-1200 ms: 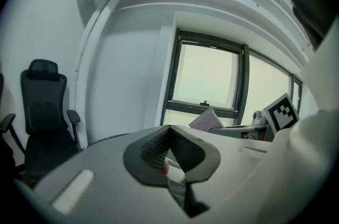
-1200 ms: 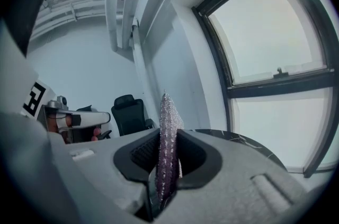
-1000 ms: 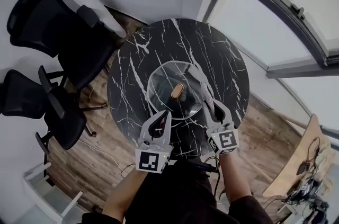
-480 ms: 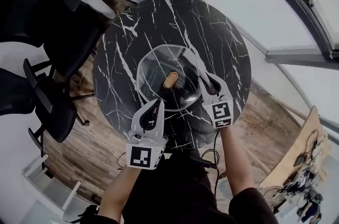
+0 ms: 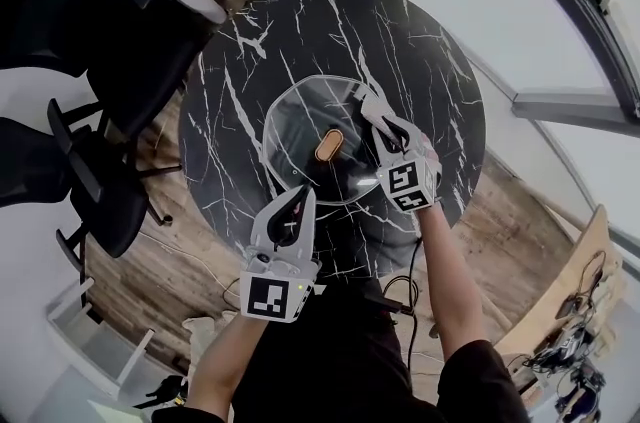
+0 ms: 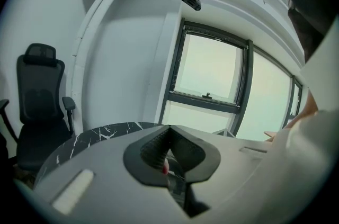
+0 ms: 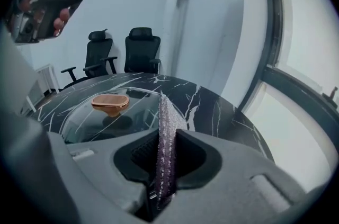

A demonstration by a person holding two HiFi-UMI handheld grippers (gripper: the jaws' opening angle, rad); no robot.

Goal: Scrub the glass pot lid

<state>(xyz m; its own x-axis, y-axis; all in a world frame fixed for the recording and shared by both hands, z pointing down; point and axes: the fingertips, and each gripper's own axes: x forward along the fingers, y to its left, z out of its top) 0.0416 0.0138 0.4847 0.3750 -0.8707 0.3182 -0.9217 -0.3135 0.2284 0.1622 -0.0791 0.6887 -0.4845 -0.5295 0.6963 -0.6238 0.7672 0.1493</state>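
The glass pot lid [image 5: 305, 126] lies flat in the middle of the round black marble table [image 5: 430, 81], its tan wooden knob [image 5: 328, 146] on top. My right gripper [image 5: 386, 133] is over the lid's right rim, shut on a thin sparkly purple scrub pad [image 7: 165, 122] that sticks up between the jaws; the pad [image 5: 368, 108] reaches onto the glass. From the right gripper view, the lid [image 7: 95, 122] and knob [image 7: 110, 102] lie just ahead to the left. My left gripper [image 5: 302, 198] hovers at the lid's near edge, tilted up toward the window, jaws shut [image 6: 169, 130] and holding nothing.
Two black office chairs [image 5: 90, 11] [image 5: 60, 181] stand left of the table on the wooden floor [image 5: 150, 271]. Large windows [image 5: 560, 1] run along the right. Cables lie on the floor near the person's legs [image 5: 400, 296].
My right gripper has moved forward and left from the table's near edge onto the lid's right rim with the pad. The left gripper has stayed near the lid's front edge.
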